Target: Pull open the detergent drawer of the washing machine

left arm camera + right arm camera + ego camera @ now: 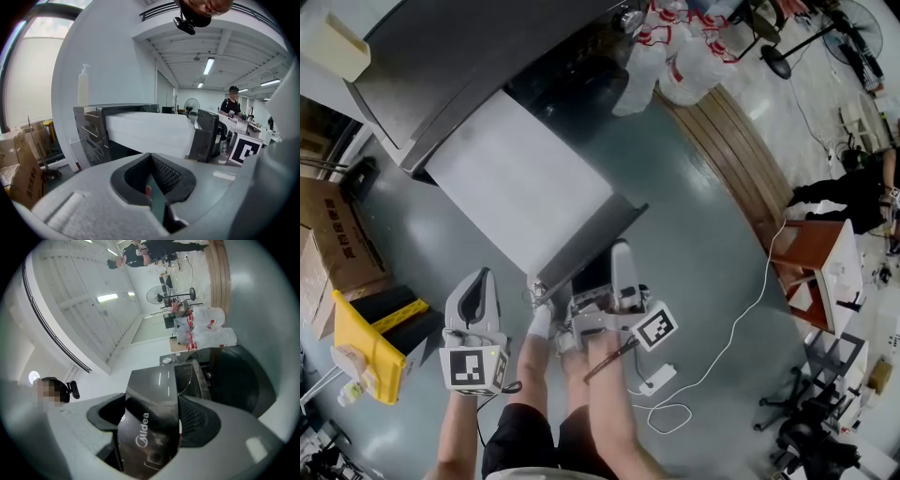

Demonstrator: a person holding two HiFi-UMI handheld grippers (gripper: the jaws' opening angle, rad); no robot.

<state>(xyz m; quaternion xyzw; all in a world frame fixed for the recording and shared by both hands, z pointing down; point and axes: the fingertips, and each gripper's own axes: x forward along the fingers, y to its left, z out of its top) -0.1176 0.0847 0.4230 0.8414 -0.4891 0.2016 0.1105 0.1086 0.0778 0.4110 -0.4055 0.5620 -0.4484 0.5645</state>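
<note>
Grey-green workshop floor, seen from above, with a dark washing machine (441, 66) at the upper left. Its detergent drawer (520, 183), long and white, juts far out of the machine's front toward the person. Right claw (157, 420) is clamped on the drawer's dark Midea-branded front panel (150, 390). Left claw (152, 185) hangs beside it, closed on nothing. Best pulled straight along the drawer's length, gently near the stop. Remaining travel and the drawer's compartments cannot be made out.

I counted two grippers, the left gripper (478, 281) and the right gripper (623, 253), one washing machine (459, 47), one detergent drawer (520, 178), one yellow crate (361, 342).
</note>
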